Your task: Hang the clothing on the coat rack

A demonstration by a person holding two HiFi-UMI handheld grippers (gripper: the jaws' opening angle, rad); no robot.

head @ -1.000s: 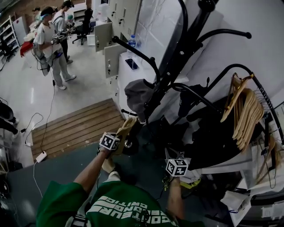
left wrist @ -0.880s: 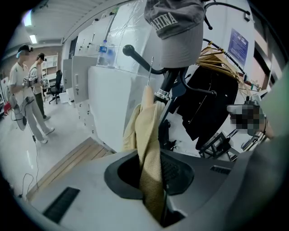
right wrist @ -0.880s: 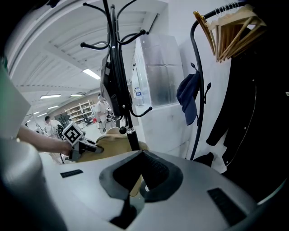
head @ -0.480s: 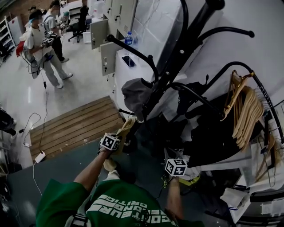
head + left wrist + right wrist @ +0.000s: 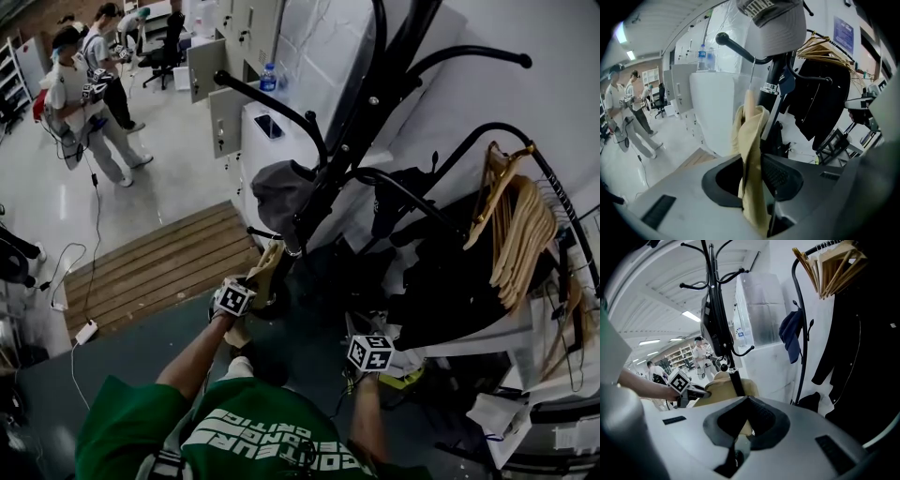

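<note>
Tan cloth fills the left tongs [image 5: 757, 164]: the two dark pads are pinching a thick fold of the tan garment [image 5: 750, 136], with fabric spilling out below the grip as well as above it. From there the garment stands almost straight up, its long axis running from the tongs towards the coat rack [image 5: 769, 89], and its upper end lies right against the black pole, just under the grey cap [image 5: 780, 28] that sits on one of the curved arms. A thin strand rises from the garment's top edge towards that arm; I cannot tell whether it is looped over anything. The right tongs [image 5: 749, 401] are lower and off to the side, well apart from the garment, with the tips pressed together and nothing visibly caught between them. They point towards the pole and the tan bundle beyond it. Behind the rack, a black coat [image 5: 441, 291] and a row of wooden hangers [image 5: 516, 244] hang on a separate rail.
</note>
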